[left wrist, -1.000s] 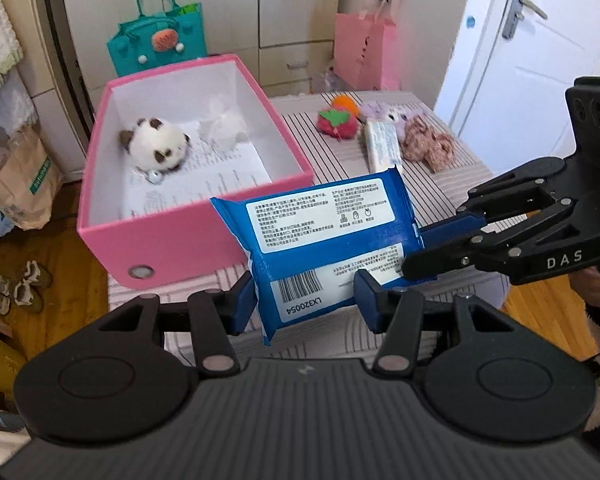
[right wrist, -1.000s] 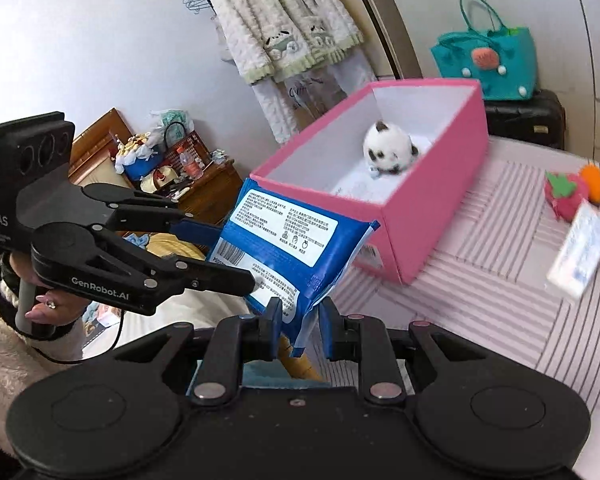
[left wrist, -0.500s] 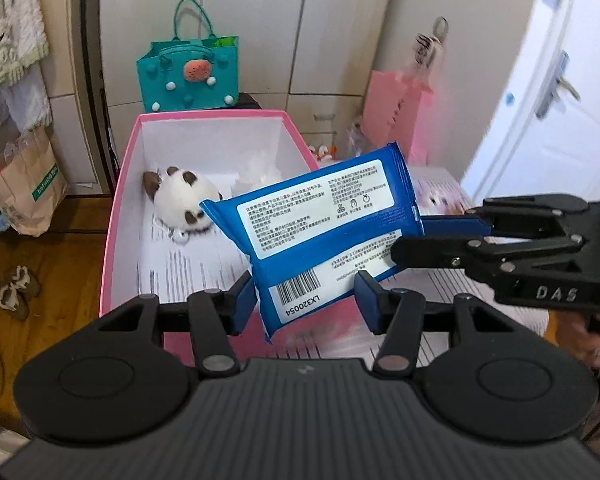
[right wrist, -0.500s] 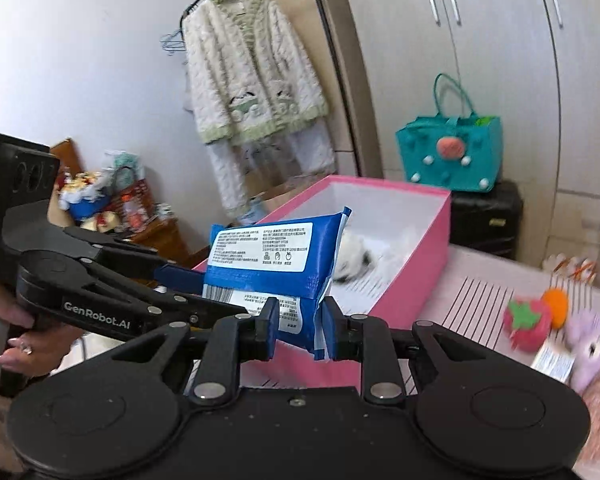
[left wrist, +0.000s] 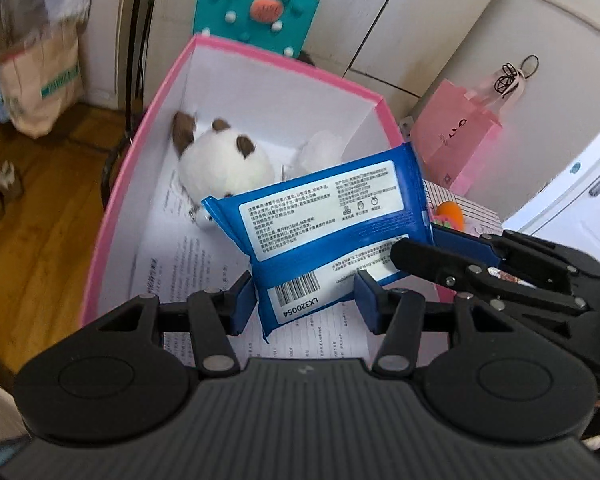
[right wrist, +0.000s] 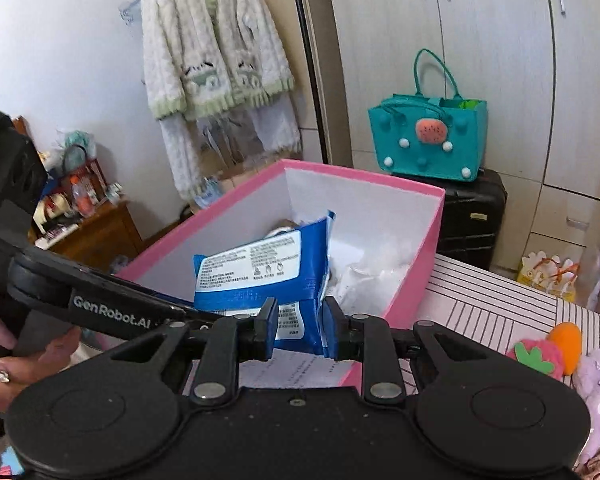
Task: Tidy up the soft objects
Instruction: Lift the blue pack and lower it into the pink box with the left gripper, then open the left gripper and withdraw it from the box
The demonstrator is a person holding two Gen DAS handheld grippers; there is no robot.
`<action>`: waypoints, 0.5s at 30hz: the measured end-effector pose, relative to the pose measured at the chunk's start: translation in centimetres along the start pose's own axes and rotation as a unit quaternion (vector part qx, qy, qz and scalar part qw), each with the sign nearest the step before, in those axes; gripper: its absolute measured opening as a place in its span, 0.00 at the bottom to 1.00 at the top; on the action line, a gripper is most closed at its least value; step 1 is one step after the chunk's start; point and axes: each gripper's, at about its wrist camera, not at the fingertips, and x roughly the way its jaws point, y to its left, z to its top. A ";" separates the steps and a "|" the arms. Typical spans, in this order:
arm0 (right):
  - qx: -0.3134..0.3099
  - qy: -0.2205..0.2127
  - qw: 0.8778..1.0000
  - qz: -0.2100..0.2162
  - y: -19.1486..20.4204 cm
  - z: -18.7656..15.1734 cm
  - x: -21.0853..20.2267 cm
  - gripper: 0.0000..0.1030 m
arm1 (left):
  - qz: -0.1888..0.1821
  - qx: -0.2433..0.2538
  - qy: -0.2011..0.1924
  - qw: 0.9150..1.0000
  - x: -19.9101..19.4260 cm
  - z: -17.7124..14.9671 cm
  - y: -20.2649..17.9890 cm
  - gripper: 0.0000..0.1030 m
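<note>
A blue wipes packet (left wrist: 324, 220) with a white label hangs over the inside of the pink box (left wrist: 260, 50). My left gripper (left wrist: 306, 302) is shut on its barcode end. My right gripper (left wrist: 432, 246) comes in from the right and pinches the packet's other edge. In the right wrist view the packet (right wrist: 260, 272) sits between the pads of the right gripper (right wrist: 300, 328), shut on it, and the left gripper (right wrist: 196, 314) reaches in from the left. Inside the box lie a white and brown plush (left wrist: 224, 164), a white fluffy item (left wrist: 320, 152) and printed sheets.
The pink box (right wrist: 360, 172) stands on a striped table (right wrist: 500, 312). A strawberry plush (right wrist: 536, 356), an orange ball (right wrist: 566, 338) and a purple plush (right wrist: 596, 396) lie at its right. Behind are a teal bag (right wrist: 428, 140), a black suitcase (right wrist: 472, 216) and a pink bag (left wrist: 452, 140).
Both grippers have carried the blue packet from in front of the box's near wall to above its inside. The left gripper has rolled and dipped toward the box.
</note>
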 end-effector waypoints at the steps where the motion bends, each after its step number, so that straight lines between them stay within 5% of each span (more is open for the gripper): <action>1: -0.005 0.001 1.000 -0.003 0.0 -0.1 0.0 0.29 | -0.006 -0.009 0.010 1.000 0.5 0.1 0.3 0.51; 5: -0.020 0.000 1.000 -0.013 -0.3 -0.3 0.3 0.29 | 0.002 -0.009 0.028 1.000 1.8 0.1 0.6 0.53; 11: -0.019 -0.015 1.000 -0.015 -1.2 -0.3 0.0 0.29 | 0.058 0.047 -0.002 0.997 1.2 -0.3 -1.1 0.58; 15: -0.016 -0.017 1.000 0.009 -1.4 -0.5 -1.7 0.29 | 0.061 0.079 -0.022 0.995 -1.3 -0.5 -2.2 0.61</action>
